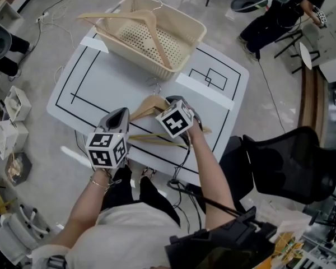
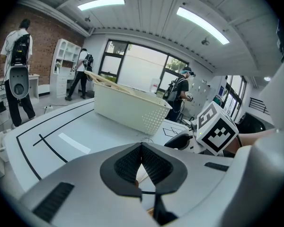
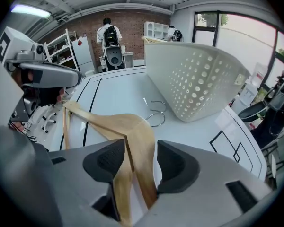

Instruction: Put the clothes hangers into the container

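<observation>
- On the far side of the white table (image 1: 101,83) stands the cream perforated container (image 1: 129,52). One wooden hanger (image 1: 150,19) lies in it: one arm sticks out over its left rim and the other slopes down inside.
- Well short of the container, near the table's front edge, more wooden hangers on the table (image 1: 148,106) lie stacked. Their metal hooks (image 3: 156,112) point towards the container and stop close to its wall.
- The right gripper (image 1: 171,101) is tipped down over these hangers, on the side away from the container. Its jaws stand wide apart, astride the neck of the stack, and a gap shows beside the right pad.
- The left gripper (image 1: 123,112) is just to the left of the right one, equally far from the container. Its jaws are together at the tips, with nothing seen between them.
</observation>
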Demonstrator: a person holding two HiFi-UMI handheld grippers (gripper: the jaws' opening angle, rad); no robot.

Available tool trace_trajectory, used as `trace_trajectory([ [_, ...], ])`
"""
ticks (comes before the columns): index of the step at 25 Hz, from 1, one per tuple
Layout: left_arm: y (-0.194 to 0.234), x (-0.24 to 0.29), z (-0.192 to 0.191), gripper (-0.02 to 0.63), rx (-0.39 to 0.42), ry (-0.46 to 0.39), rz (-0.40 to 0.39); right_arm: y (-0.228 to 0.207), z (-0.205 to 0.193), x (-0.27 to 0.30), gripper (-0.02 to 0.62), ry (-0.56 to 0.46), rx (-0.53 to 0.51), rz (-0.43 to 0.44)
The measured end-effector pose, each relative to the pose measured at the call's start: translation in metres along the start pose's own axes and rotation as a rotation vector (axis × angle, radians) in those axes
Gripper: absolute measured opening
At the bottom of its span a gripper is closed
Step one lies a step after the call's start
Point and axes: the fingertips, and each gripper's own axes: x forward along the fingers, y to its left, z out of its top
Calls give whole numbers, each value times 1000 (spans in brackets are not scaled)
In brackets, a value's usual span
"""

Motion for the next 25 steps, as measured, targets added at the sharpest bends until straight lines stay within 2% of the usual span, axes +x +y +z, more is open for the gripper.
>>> trace_trajectory([
  [4,2,-1,-4,0,-4,5,-15,6,-2,3,216,-1,48,47],
  [7,0,-3,-6,0,-8,12,-30,11,1,2,188,-22,76,89],
  [10,-4,-3,-7,0,-14,17,-48,13,4,1,186,-41,101,98],
  [14,-10,-6,-8,0,-9,20,-73,13,-3,-1,179,-2,89,17],
  [17,-10,-11,-7,0,0,18,-82,17,-4,-6,178,-3,88,-9],
  [21,-10,-18,-3,0,-1,10,-80,11,7,-19,176,-61,69,-87],
  [25,-12,-29,2,0,15,1,-78,14,21,-40,176,-141,116,-131],
])
